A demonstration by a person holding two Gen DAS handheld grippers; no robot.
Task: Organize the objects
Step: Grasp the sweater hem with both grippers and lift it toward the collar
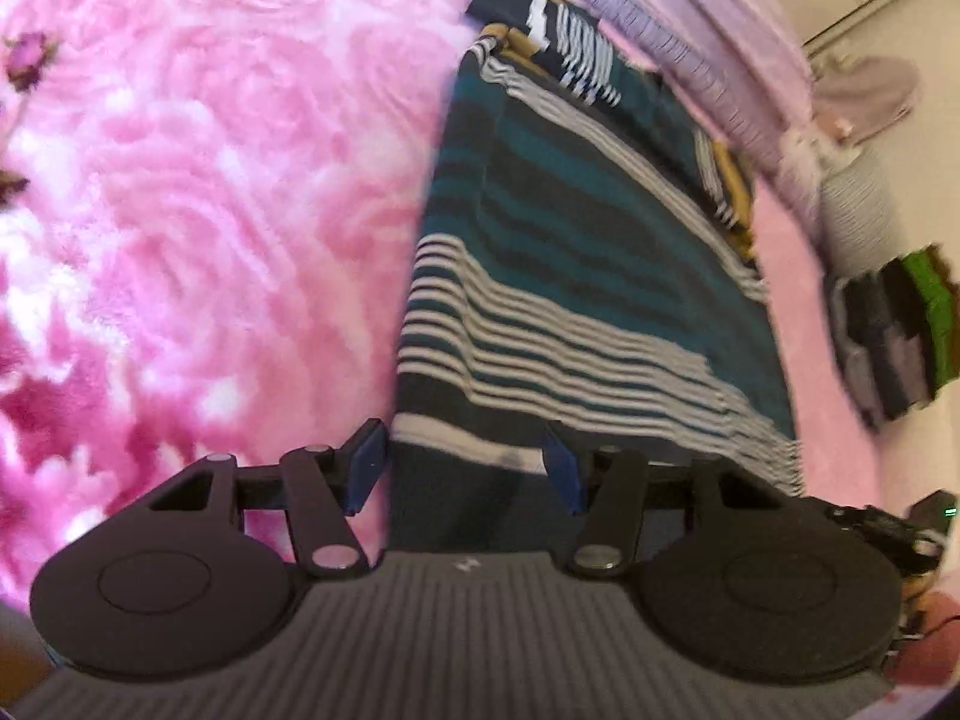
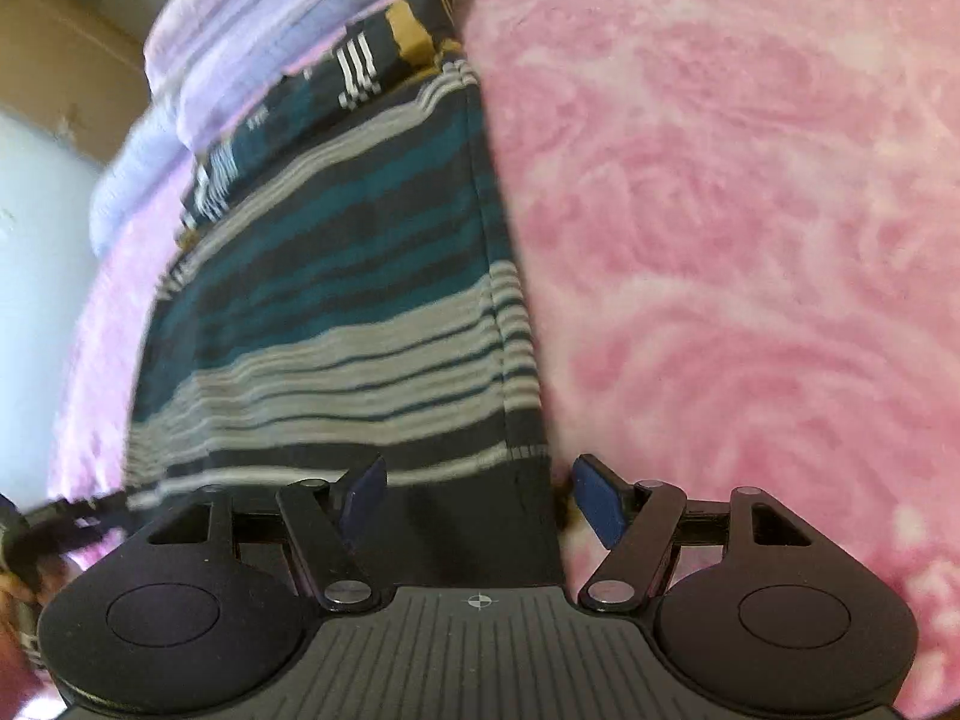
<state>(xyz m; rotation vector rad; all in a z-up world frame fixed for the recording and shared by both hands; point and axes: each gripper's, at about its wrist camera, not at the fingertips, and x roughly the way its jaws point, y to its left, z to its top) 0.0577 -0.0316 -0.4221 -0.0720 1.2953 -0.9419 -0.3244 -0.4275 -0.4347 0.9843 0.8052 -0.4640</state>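
A striped garment (image 1: 576,276) in navy, teal and white lies folded into a long strip on a pink flowered blanket (image 1: 210,210). My left gripper (image 1: 463,465) is open, low over the strip's near left corner, with the cloth edge between its blue pads (image 1: 366,462) but not pinched. In the right wrist view the same garment (image 2: 336,276) runs away from me. My right gripper (image 2: 483,495) is open over its near right corner, one pad (image 2: 600,501) on the blanket side. Both views are motion-blurred.
A second navy garment (image 1: 564,42) with mustard and white stripes lies at the strip's far end, against lilac bedding (image 1: 690,42). A stack of folded clothes (image 1: 888,336) with green on top sits off the bed at right. A cardboard box (image 2: 60,78) stands at left.
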